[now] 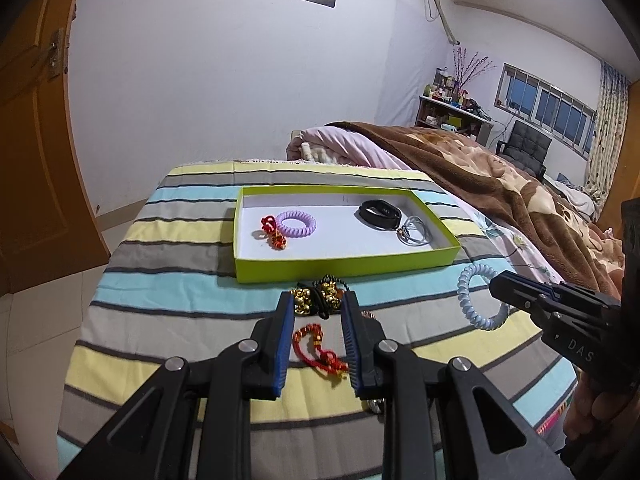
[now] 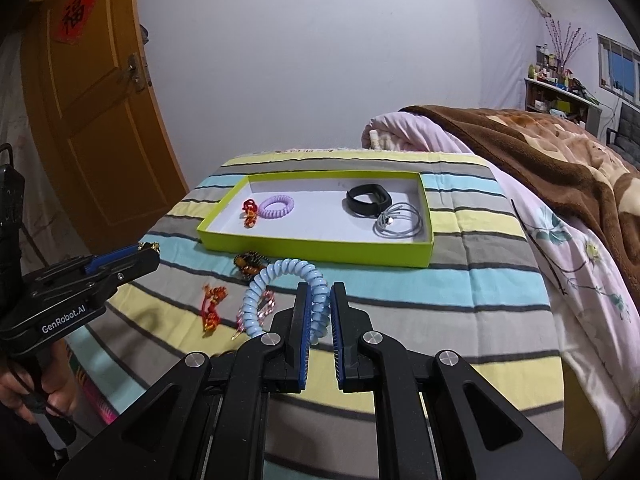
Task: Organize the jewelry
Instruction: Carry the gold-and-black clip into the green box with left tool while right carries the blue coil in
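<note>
Now left gripper (image 1: 316,304) squeezing a gold bead bracelet (image 1: 318,298), seemingly lifted, right gripper (image 2: 319,300) pinching blue coil band (image 2: 280,292), green tray (image 2: 320,246) sitting ahead, red knot charm (image 1: 320,350) lying below on striped bedspread (image 1: 160,280).

Black gripper (image 1: 316,304), blue pads (image 1: 283,336), silver screws

- Dim indoor light, bluish cast — pretty even, soft shadows under the green tray (image 1: 344,268).
- Heavy fisheye bending, dark vignette at 1 and 11 o'clock.
- Slight softness toward edges.
</note>
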A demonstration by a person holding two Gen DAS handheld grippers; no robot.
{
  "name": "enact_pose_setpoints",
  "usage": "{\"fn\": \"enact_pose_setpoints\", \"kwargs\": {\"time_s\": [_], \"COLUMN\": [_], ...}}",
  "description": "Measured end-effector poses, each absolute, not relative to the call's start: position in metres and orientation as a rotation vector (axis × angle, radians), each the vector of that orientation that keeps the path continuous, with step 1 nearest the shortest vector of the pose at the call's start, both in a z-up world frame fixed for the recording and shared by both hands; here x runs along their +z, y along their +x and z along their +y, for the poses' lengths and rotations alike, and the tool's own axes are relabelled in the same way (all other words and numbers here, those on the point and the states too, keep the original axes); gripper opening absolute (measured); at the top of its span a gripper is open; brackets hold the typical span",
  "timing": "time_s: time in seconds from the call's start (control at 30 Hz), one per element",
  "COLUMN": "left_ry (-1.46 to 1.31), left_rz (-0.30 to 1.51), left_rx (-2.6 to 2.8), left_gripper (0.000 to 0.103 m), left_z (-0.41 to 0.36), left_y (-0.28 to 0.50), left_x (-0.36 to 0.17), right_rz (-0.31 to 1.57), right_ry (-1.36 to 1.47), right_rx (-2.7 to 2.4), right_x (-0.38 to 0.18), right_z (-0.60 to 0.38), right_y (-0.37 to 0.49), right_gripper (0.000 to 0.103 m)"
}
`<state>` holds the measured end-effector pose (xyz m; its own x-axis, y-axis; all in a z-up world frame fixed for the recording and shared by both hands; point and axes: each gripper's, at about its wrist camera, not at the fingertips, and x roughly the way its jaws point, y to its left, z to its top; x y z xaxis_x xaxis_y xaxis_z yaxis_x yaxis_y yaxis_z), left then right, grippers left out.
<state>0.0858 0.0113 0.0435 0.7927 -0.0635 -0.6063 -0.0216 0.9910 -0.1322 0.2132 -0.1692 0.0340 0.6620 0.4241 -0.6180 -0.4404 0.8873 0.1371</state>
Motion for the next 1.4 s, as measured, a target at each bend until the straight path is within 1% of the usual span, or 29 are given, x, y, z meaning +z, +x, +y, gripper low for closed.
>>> {"fn": "enact_pose_setpoints", "kwargs": {"time_s": [0.57, 1.03, 1.4], "left_ry": [-0.126, -0.137, -0.144], "left_rz": [0.653, 0.702, 0.808], "left_rx": [-0.022, -0.003, 0.035], "left_gripper": [0.025, 0.025, 0.025], "left_z": [0.023, 0.040, 0.045], "left_y": [0.160, 0.219, 0.249], "left_x": [0.039, 0.011, -0.017], "right_rz": [0.693, 0.772, 0.840], "right_ry": [-0.034, -0.027, -0.030], "right_rx": [0.453, 0.413, 0.387], "right_x": [0.033, -0.004, -0.025], "right_z": [-0.160, -0.159, -0.157], "right_y": [0.293, 0.355, 0.382], "right_gripper": [0.010, 0.010, 0.010]}}
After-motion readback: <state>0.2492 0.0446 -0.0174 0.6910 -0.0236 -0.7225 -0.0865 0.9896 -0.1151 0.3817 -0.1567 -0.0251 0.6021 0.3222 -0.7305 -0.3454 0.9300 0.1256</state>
